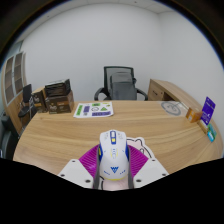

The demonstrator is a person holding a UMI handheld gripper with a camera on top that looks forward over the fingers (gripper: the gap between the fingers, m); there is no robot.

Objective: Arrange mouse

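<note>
A white mouse with blue and yellow trim and a blue logo sits between my fingers, pointing away from me. The gripper is shut on it, with the pink pads pressing on both of its sides. Just beyond the mouse, a flat white mat with a pink outline lies on the wooden table. The underside of the mouse is hidden, so I cannot tell whether it rests on the table or is lifted.
A green and white booklet lies at the table's far side. A black office chair stands behind it. Dark boxes are at the far left. A purple box and a teal item are at the right edge.
</note>
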